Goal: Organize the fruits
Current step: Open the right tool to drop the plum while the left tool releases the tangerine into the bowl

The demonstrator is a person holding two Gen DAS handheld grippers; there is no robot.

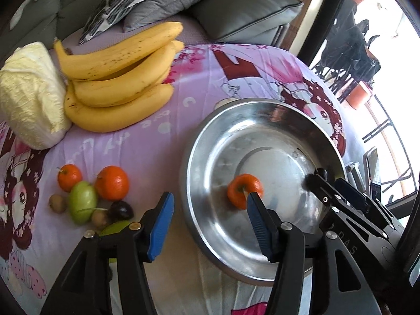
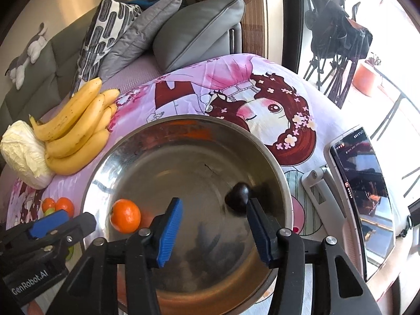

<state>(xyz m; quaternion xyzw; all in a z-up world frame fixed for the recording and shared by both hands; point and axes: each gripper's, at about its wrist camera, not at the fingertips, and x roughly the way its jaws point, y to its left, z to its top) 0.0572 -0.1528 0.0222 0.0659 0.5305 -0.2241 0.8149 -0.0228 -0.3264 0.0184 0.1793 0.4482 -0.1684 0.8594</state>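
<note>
Left gripper (image 1: 210,204) released, jaws apart above tangerine (image 1: 244,194) lying in steel bowl (image 1: 210,141). Right gripper (image 2: 214,210) released; dark plum (image 2: 237,197) rests near right pad.

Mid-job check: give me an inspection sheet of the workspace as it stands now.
Surface: table under a pink cartoon cloth.
Job's things: steel bowl holds one orange fruit and one dark fruit. On the cloth outside the bowl: two oranges, a green fruit, small brown fruits, a dark fruit, banana bunch.
Clutter: cabbage; phone on a stand.
Grippers: left gripper open, empty, over the bowl's edge; right gripper open, empty, over the bowl.
Cables: nothing seen.
Surroundings: sofa cushions, window, folded stands outside.
</note>
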